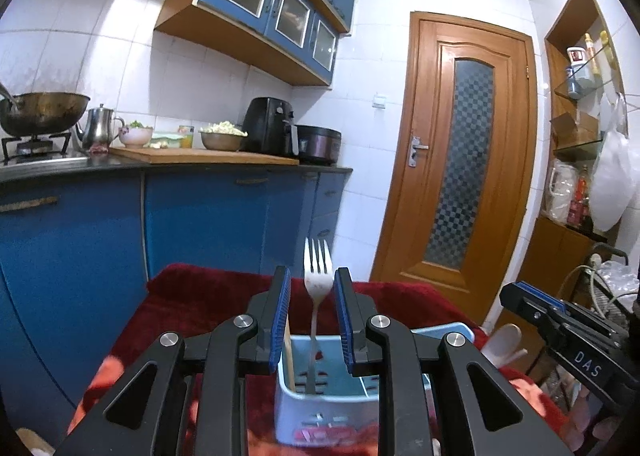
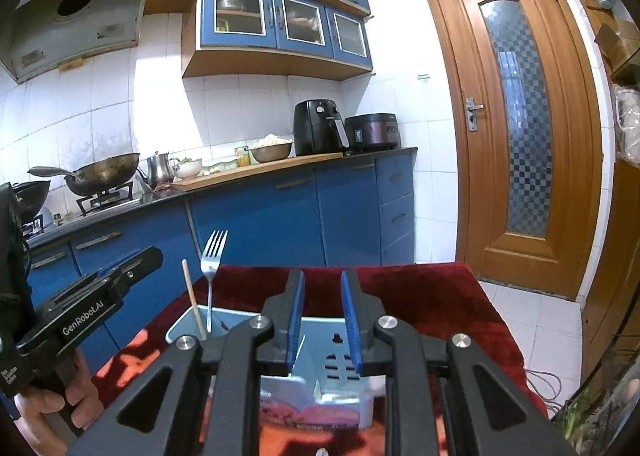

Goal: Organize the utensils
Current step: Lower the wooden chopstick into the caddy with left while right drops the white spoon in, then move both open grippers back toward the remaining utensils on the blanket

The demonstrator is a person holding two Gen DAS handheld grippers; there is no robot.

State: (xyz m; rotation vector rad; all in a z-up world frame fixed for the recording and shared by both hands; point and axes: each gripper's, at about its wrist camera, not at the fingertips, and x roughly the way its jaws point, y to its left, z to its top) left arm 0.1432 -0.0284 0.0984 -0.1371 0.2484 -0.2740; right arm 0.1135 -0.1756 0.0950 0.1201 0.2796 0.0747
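Standing upright in blue utensil holder point(image 1: 320, 408) on red cloth point(image 2: 420, 296): fork point(image 1: 317, 272), chopstick point(image 2: 193, 298); left gripper point(image 1: 310, 288), right gripper point(image 2: 323, 298) jaws apart (gripping nothing).

Both cams ride the grippers, sitting low and close over the blue caddy point(image 1: 320, 396) on the red cloth point(image 2: 420, 296), facing the kitchen counter point(image 1: 180, 168) and door point(image 2: 516, 116). Each catches the other gripper sideways.

Brown wooden door with chequered glass pane point(image 1: 460, 160), black air fryer point(image 2: 318, 127) beside dark rice cooker point(image 2: 373, 132), blackened metal wok point(image 2: 102, 173) on gas hob, blue wall cabinets point(image 1: 276, 8).
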